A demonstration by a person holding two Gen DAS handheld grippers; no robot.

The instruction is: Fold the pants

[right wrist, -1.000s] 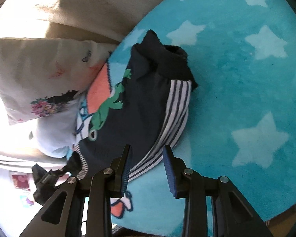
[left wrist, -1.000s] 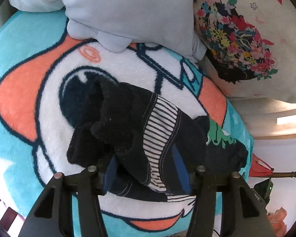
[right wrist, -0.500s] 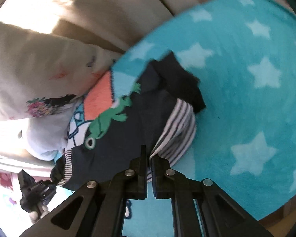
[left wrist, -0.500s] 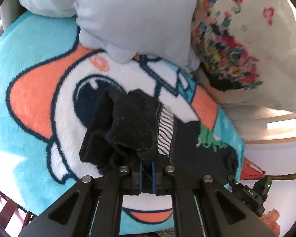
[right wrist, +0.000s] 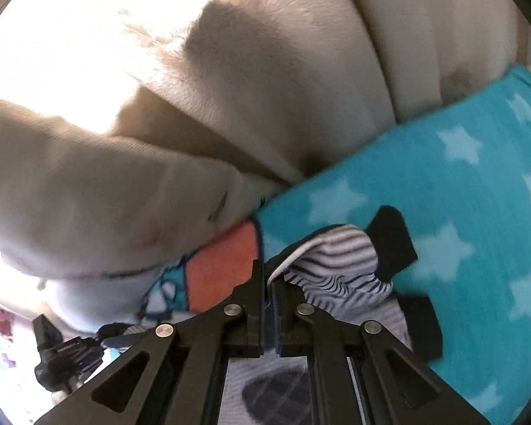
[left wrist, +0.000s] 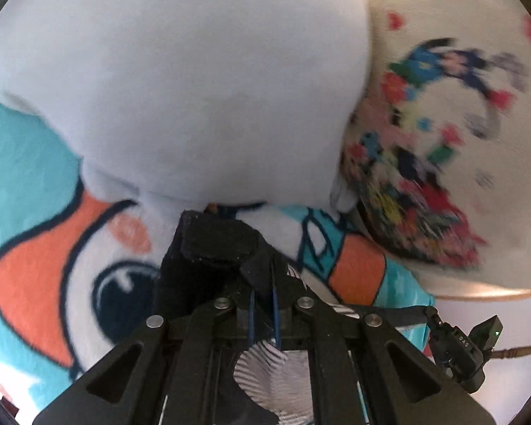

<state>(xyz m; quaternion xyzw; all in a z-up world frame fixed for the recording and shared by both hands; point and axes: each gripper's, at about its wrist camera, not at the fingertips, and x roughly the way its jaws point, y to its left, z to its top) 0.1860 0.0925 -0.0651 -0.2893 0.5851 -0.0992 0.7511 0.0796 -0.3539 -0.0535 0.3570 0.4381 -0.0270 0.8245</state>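
Left wrist view: left hand-held gripper [left wrist: 263, 304] is clamped tight on dark pants [left wrist: 209, 248] fabric, bunched just ahead of its tips over the cartoon blanket [left wrist: 35, 265]. Right hand-held gripper [right wrist: 268, 295] likewise pinched on the striped waistband. Looks like lift-and-spread stage; next, pull the two grips apart and lay the garment flat.

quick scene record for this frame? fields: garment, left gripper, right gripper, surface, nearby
garment: dark pants with striped lining, bunched, lifted
left gripper: shut on pants
right gripper: shut on pants, at striped edge
surface: teal star blanket
nearby: pale blue pillow, floral pillow, beige cushion
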